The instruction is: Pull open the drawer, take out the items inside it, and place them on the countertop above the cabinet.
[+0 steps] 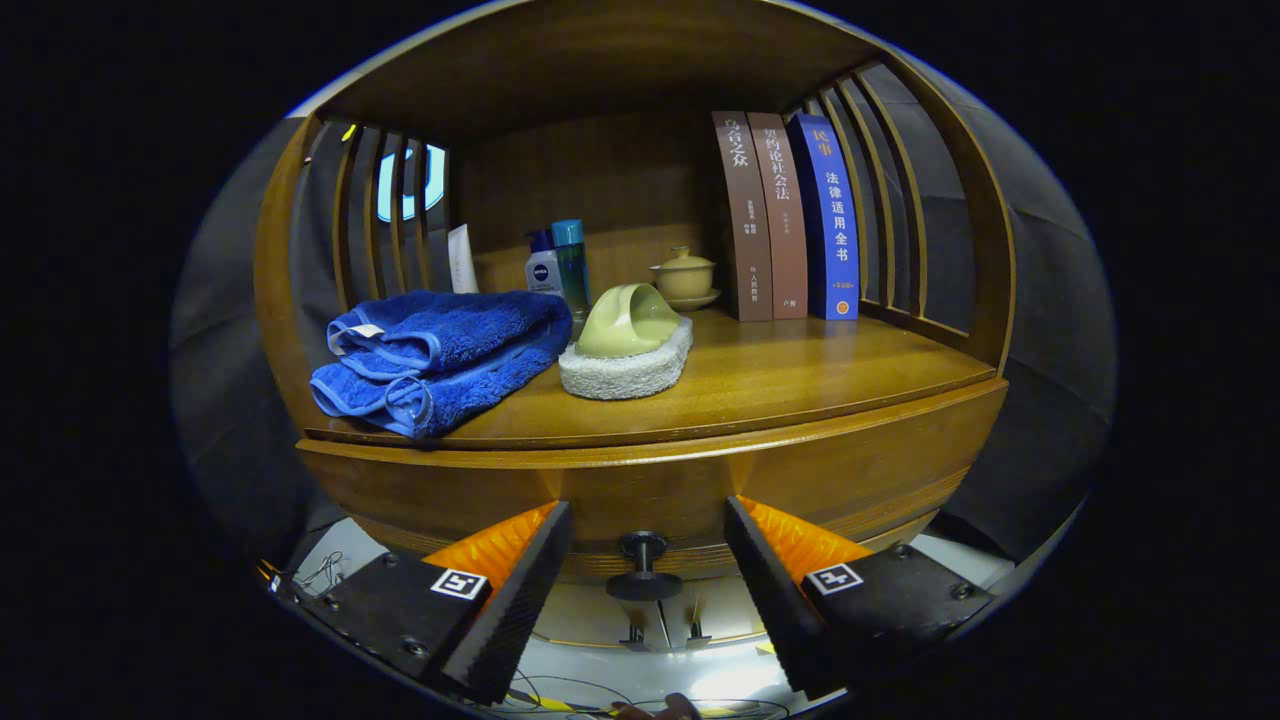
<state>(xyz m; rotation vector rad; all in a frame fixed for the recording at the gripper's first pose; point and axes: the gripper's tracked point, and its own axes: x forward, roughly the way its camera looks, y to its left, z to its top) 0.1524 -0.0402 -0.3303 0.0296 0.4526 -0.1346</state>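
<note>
Here my gripper stands spread wide, fingers pressing on nothing, with the drawer knob in the gap between them, untouched. The knob sits on the closed drawer front. Beyond it, on the countertop, lie a folded blue towel and a slipper, with bottles, a lidded cup and three books behind.

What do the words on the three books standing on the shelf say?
Left brown book: "乌合之众"; small print lower down too small.
Middle brown book: big characters too blurred to read surely.
Blue book: "民事" on top, then "法律适用全书"; bottom mark too small.
The gripper is open, fingers either side of the drawer knob.
</note>
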